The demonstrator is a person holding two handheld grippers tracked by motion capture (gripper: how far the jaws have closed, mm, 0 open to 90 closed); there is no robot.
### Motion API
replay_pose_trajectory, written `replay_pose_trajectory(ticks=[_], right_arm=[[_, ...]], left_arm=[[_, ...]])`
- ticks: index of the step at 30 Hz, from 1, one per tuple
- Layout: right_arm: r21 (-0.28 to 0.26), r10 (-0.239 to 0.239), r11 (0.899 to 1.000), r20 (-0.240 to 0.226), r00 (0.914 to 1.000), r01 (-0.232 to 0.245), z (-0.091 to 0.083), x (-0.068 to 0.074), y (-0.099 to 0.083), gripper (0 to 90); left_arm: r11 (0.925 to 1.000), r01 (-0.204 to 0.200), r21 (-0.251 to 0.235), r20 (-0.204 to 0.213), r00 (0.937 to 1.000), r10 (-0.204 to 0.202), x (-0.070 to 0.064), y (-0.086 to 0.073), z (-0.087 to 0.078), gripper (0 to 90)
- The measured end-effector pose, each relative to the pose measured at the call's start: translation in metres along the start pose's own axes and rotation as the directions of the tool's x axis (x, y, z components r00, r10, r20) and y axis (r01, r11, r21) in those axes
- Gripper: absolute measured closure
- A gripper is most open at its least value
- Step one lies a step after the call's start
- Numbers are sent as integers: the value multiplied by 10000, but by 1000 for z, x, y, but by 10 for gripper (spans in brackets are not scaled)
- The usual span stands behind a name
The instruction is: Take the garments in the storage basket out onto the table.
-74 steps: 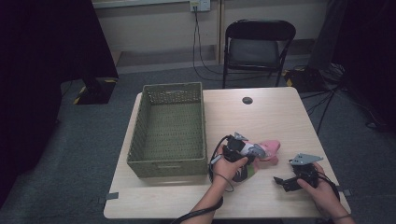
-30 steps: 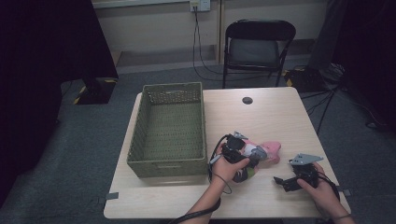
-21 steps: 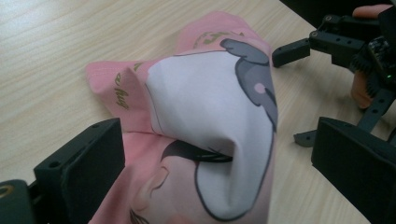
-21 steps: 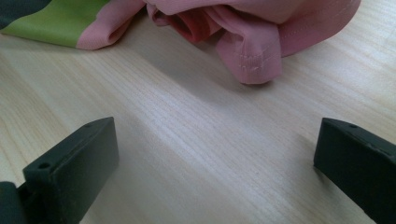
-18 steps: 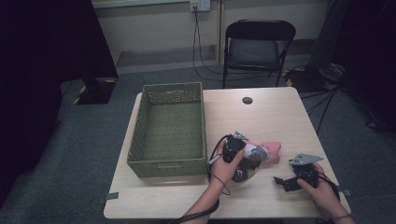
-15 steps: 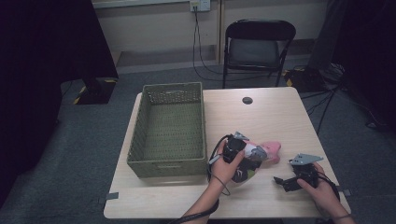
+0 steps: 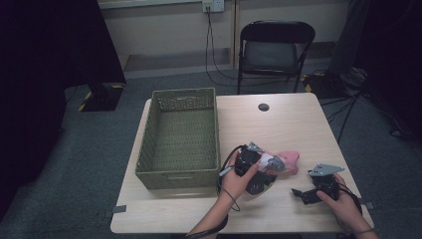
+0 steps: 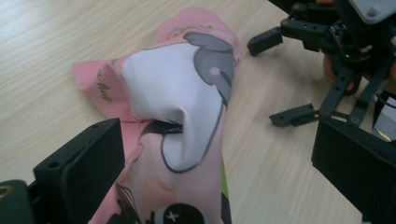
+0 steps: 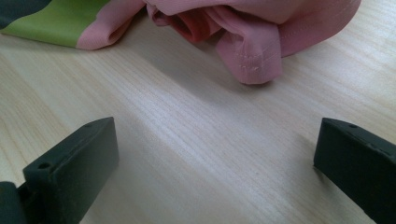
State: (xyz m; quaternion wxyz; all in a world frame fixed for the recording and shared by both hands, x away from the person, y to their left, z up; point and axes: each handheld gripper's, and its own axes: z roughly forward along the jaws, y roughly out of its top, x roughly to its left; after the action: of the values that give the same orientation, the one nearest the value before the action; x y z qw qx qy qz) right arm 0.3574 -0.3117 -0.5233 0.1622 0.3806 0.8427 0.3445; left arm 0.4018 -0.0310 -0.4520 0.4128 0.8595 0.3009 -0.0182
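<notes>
A crumpled pink cloth [image 7: 287,161] with a white, grey and green print lies on the wooden table [image 7: 288,124], right of the basket. My left gripper [image 7: 264,172] is on it. In the left gripper view a raised fold of the cloth [image 8: 177,107] stands between the wide-apart jaws of the open left gripper [image 8: 219,149]. My right gripper [image 7: 302,183] rests low on the table to the right of the cloth, pointing at it. Its jaws are open over bare wood [image 9: 215,149], and the cloth's pink hem [image 9: 252,60] lies a short way ahead.
A green woven basket [image 7: 175,179] stands empty on the table's left half. A small black round object [image 7: 263,107] sits near the far edge. A black folding chair [image 7: 274,50] stands behind the table. The right gripper [image 8: 327,56] shows in the left gripper view.
Hardly anything: the left hand has shifted slightly at the cloth, and the right gripper has stayed where it was.
</notes>
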Motion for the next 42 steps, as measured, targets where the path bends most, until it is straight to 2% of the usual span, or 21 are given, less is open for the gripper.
replay_pose_trajectory(ticks=[9, 21, 28, 35, 42], right_arm=[[0, -2, 10000, -1, 10000, 2, 0, 0, 0, 0], [-2, -1, 10000, 0, 10000, 1, 0, 0, 0, 0], [1, -2, 10000, 1, 10000, 2, 0, 0, 0, 0], [-3, 4, 10000, 21, 10000, -4, 0, 0, 0, 0], [-7, 15, 10000, 29, 10000, -15, 0, 0, 0, 0]], left_arm=[[10000, 59, -5, 266, 9996, -59, -1, -7, -6, 22], [9999, -125, -3, 755, 9971, 125, -5, -19, -14, 17], [9992, -346, 198, 970, 9948, 326, -5, -29, -22, 17], [9995, -250, 181, 1166, 9929, 228, -4, -37, -26, 17], [9976, -457, 521, 1375, 9898, 382, -3, -45, -28, 19]])
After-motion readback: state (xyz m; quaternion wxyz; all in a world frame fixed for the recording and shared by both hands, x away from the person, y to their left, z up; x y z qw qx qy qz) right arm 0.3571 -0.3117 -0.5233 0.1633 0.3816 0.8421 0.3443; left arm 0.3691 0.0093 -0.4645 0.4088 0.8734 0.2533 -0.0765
